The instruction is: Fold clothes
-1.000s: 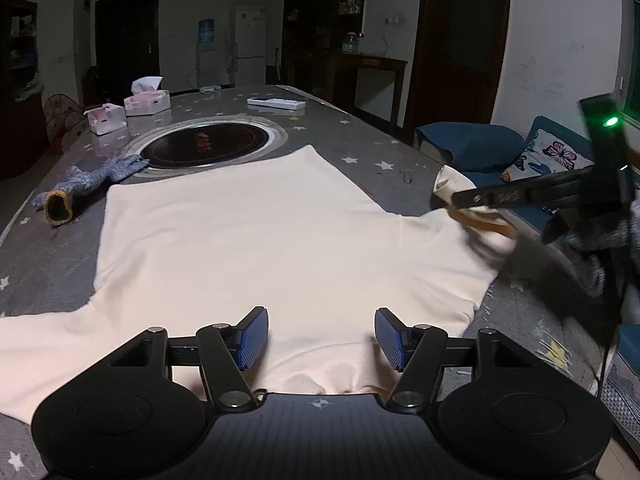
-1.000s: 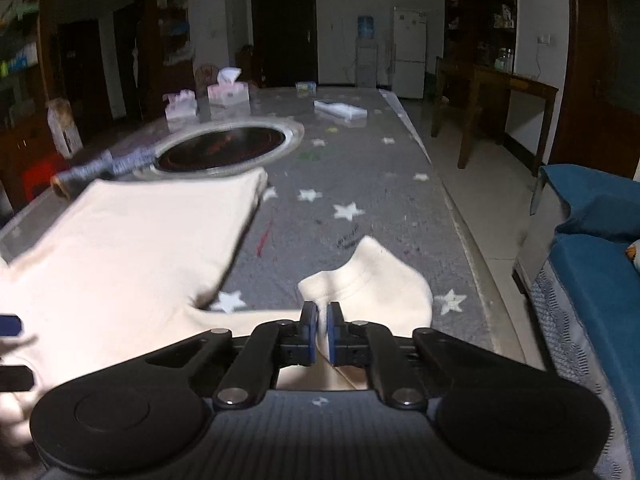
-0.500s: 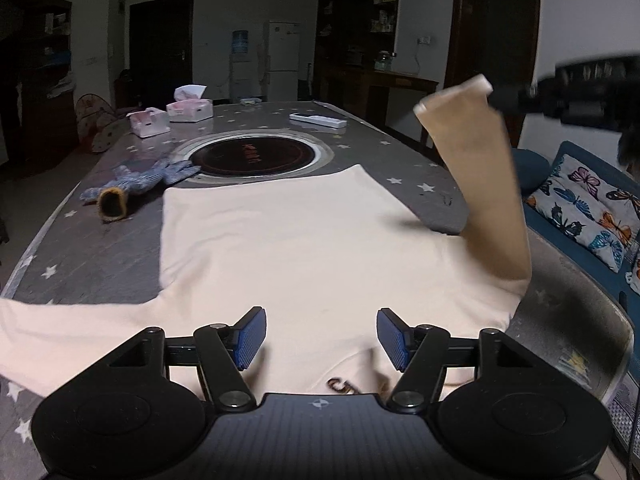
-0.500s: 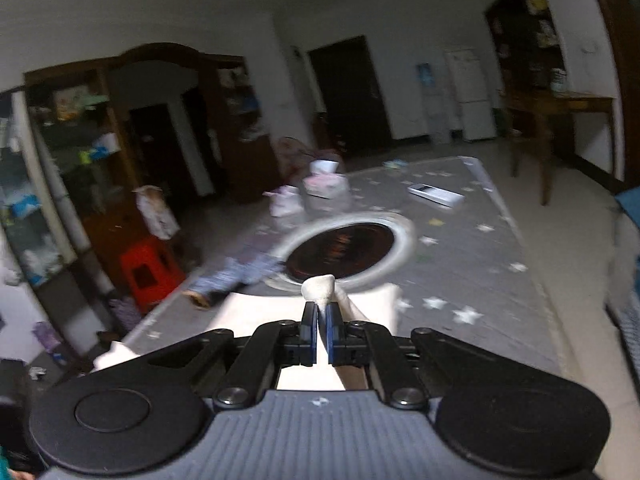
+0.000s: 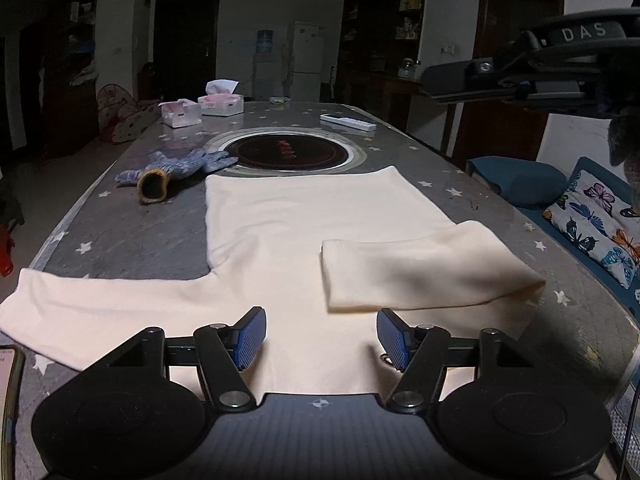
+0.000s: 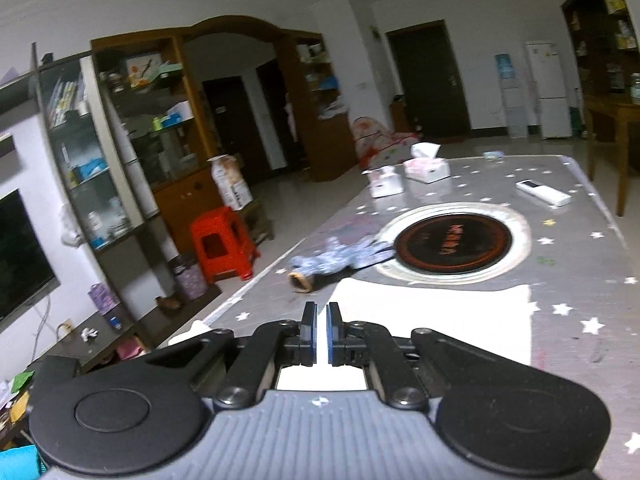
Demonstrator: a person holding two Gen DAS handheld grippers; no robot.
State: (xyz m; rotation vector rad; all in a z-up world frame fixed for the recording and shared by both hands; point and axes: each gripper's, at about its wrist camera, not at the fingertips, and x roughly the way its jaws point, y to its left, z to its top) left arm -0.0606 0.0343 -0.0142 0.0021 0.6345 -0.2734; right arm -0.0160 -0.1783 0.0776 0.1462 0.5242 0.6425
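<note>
A cream long-sleeved top [image 5: 304, 240] lies flat on the grey star-patterned table [image 5: 120, 236]. Its right sleeve [image 5: 420, 268] is folded across the body; its left sleeve [image 5: 88, 304] stretches out to the left. My left gripper [image 5: 320, 334] is open and empty, just above the garment's near edge. My right gripper [image 6: 319, 336] hovers above the top [image 6: 440, 320], its jaws nearly together with a narrow gap and nothing between them. Its body also shows high at the right in the left wrist view [image 5: 532, 68].
A blue knitted glove [image 5: 176, 168] lies left of the top. A round black cooktop [image 5: 286, 152] is set in the table beyond it. Two tissue boxes [image 5: 200, 108] and a white remote [image 5: 348, 122] lie further back. A sofa with a butterfly cushion [image 5: 596, 216] stands right.
My right gripper carried the right sleeve up and over the body, let it go, and rose away. The sleeve now lies folded on the top. My left gripper stayed open.
</note>
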